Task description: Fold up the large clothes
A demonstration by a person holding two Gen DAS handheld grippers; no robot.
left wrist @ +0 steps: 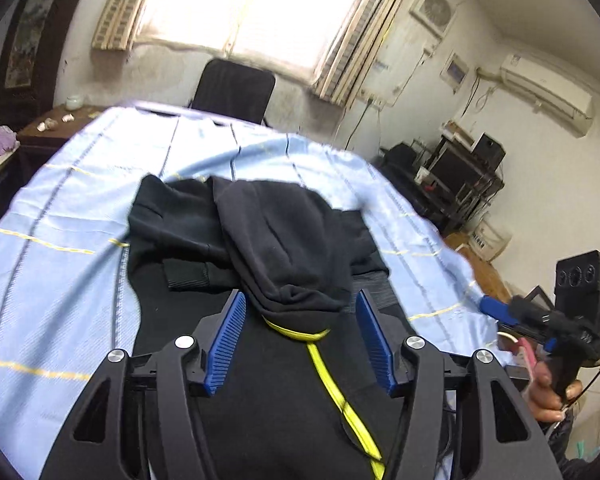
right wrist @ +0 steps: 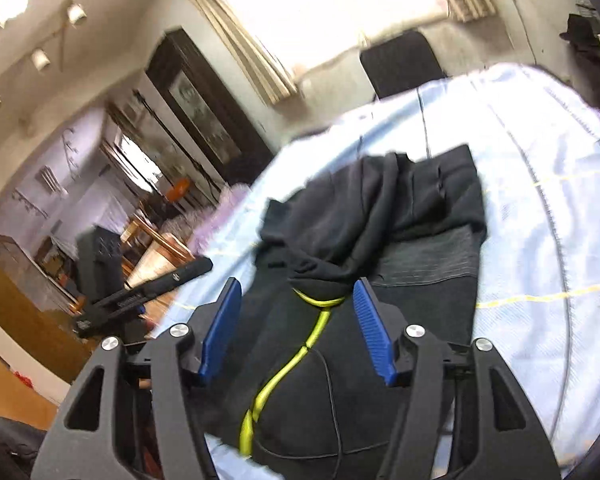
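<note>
Ahead of both my released jaws, the black hoodie is lying half-folded on the blue sheet; I am judging a fresh grasp on its near hem comes next.

Black garment with yellow zip – pale-blue sheet, dark and yellow stripes.

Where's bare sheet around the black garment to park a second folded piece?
Free: blue sheet left of the black garment out to the side table; a band beyond it toward the black chair; in the right wrist view, wide sheet right of it. Crowded: the middle, under the garment and its yellow zipper.
</note>
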